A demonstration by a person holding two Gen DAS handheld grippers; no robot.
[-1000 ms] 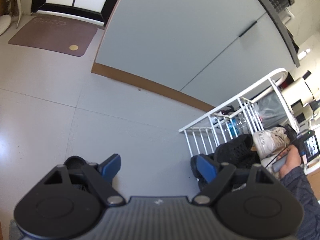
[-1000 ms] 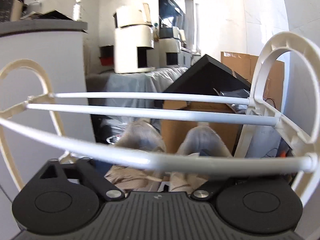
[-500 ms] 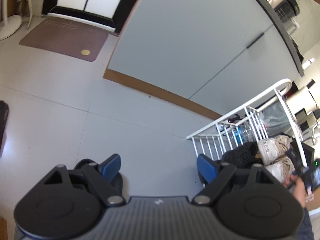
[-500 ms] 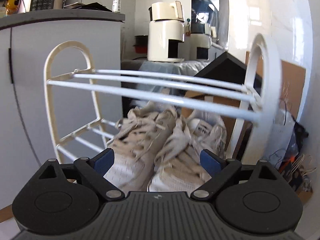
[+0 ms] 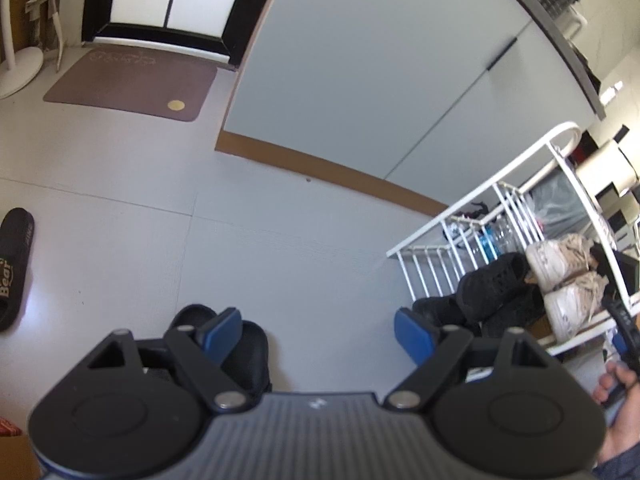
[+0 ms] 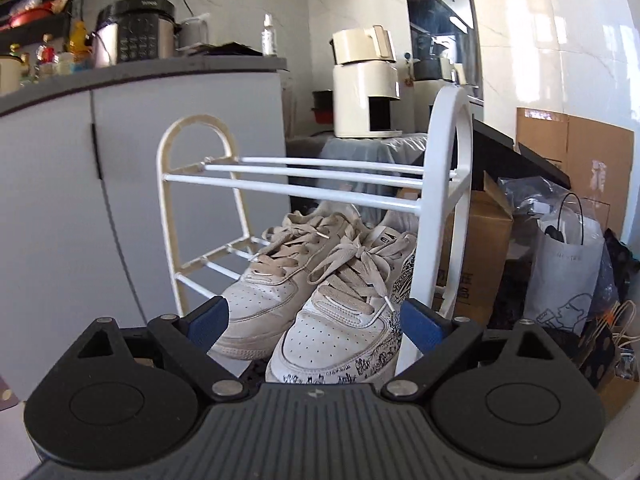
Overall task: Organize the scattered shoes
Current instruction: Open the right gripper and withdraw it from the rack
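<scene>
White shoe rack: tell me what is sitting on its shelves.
On the white shoe rack, a pair of white sneakers with beige laces sits below the top rails, which are bare. Black sneakers sit beside them. What lies behind the sneakers is hidden.

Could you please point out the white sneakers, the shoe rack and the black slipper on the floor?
white sneakers (image 6: 320,312): right wrist view, laces of nearer shoe.
shoe rack (image 6: 316,190): right wrist view, top rail.
black slipper (image 5: 14,264): left wrist view, strap.

A home kitchen by the entry is showing here: a rice cooker (image 6: 136,30) sitting on the counter (image 6: 160,74), a doormat (image 5: 132,84) lying before the door, boxes (image 6: 576,148) crowding one wall.
</scene>
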